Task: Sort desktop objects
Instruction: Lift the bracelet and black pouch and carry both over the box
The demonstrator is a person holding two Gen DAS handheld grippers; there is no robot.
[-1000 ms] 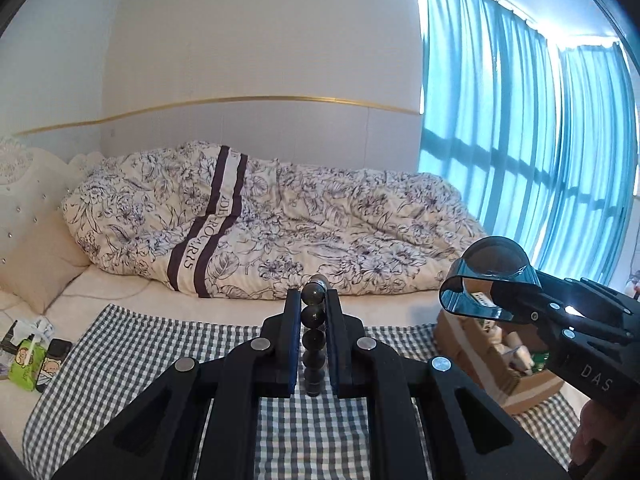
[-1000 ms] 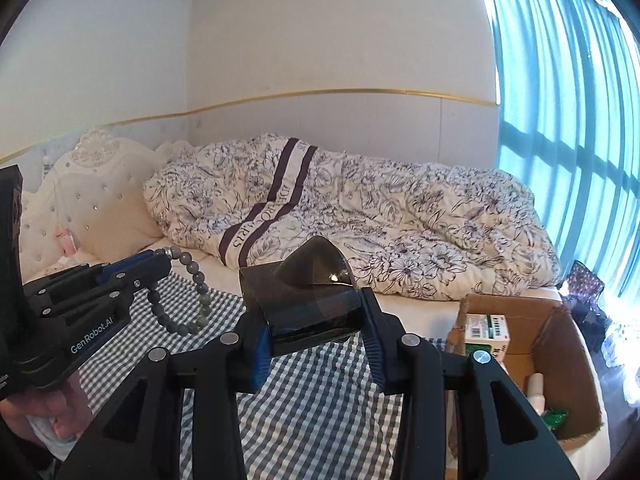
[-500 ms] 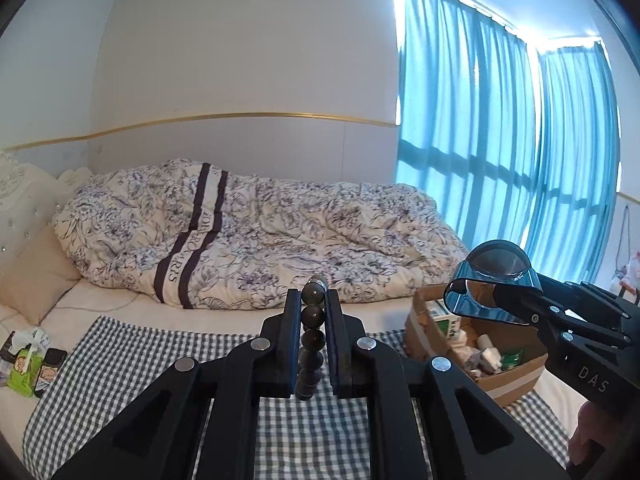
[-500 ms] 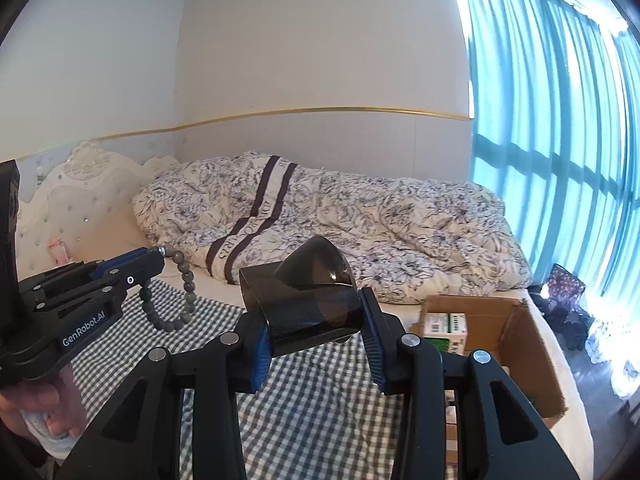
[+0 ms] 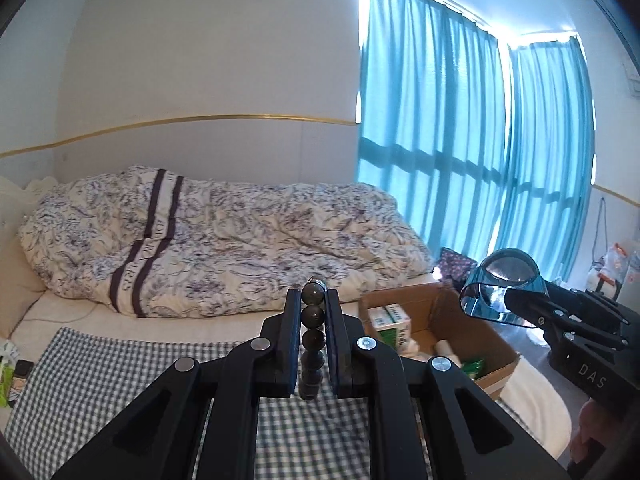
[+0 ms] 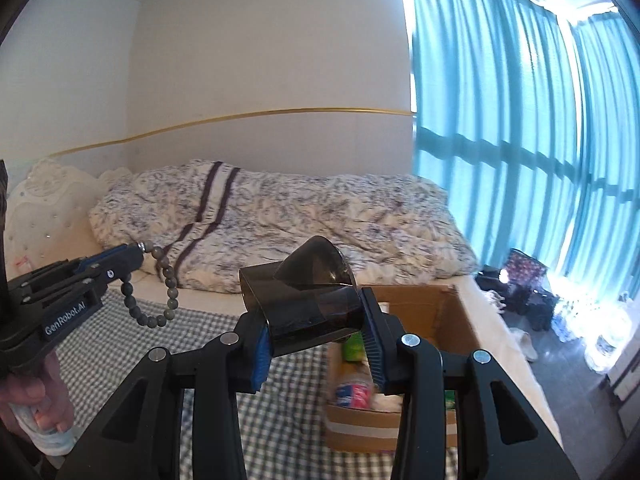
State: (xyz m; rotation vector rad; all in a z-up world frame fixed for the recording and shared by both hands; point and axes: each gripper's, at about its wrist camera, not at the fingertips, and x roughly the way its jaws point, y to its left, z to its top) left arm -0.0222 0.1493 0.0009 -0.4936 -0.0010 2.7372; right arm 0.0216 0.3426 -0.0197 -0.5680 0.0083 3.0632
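Beads hang in a loop from the left hand-held gripper (image 6: 138,249), whose 2 fingers are pressed together on the top of the bead bracelet (image 6: 160,292); pinching 1 end lets the rest dangle free below the tips, clear of the checked cloth (image 5: 100,376) underneath. From the left wrist view the same strand shows as a column of dark beads (image 5: 312,334) caught between the jaws.

To its right, the right hand-held gripper (image 6: 316,320) squeezes a dark translucent plastic holder (image 6: 308,296) across its flat lower walls, the curved top poking up above the fingers. Gripping the broad sides probably keeps the thin, slippery plastic from twisting.

Just ahead of and below the right hand-held gripper sits an open cardboard box (image 6: 452,312) on the bed edge, already holding cartons and packets. Both items are carried aloft near it, so the box looks like the sorting destination, with the holder nearer to it than the bracelet. Neither is over the opening yet, as far as I can judge.
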